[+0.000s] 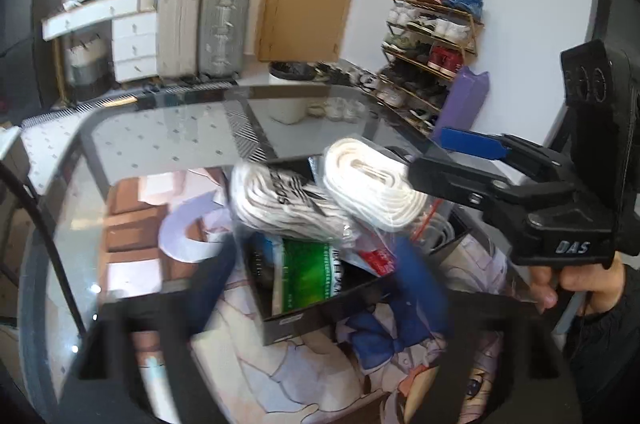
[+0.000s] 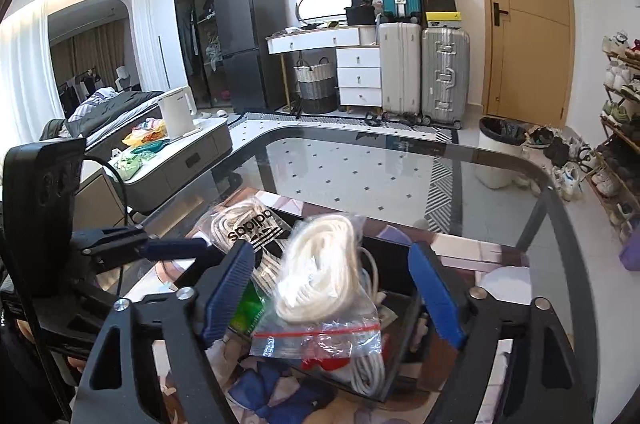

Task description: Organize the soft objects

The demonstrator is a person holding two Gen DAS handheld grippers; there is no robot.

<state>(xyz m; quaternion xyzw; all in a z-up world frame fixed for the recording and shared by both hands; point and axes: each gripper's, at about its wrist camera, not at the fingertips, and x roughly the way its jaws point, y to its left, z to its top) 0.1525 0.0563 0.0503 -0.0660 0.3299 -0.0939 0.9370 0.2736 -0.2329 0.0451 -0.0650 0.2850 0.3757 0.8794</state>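
A black open box [image 1: 292, 324] [image 2: 400, 252] stands on the glass table. On top of its contents lie two clear bags of white laces: one with an Adidas label [image 1: 280, 200] [image 2: 248, 228] and one with a red zip strip [image 1: 372, 184] [image 2: 320, 276]. A green packet [image 1: 310, 274] [image 2: 246, 308] lies under them. My right gripper [image 2: 334, 288] is open, its blue fingers either side of the red-zip bag, above the box. It shows in the left wrist view [image 1: 460, 140]. My left gripper's blue finger [image 2: 176, 248] shows beside the Adidas bag; I cannot tell its state.
The glass table [image 2: 360, 164] carries an anime-print mat [image 1: 360, 364] under the box. Behind stand suitcases [image 2: 424, 72], a white dresser [image 2: 356, 76], a bin [image 2: 496, 152], a shoe rack [image 1: 428, 52] and a brown door [image 2: 524, 16]. A side table holds a white kettle [image 2: 176, 116].
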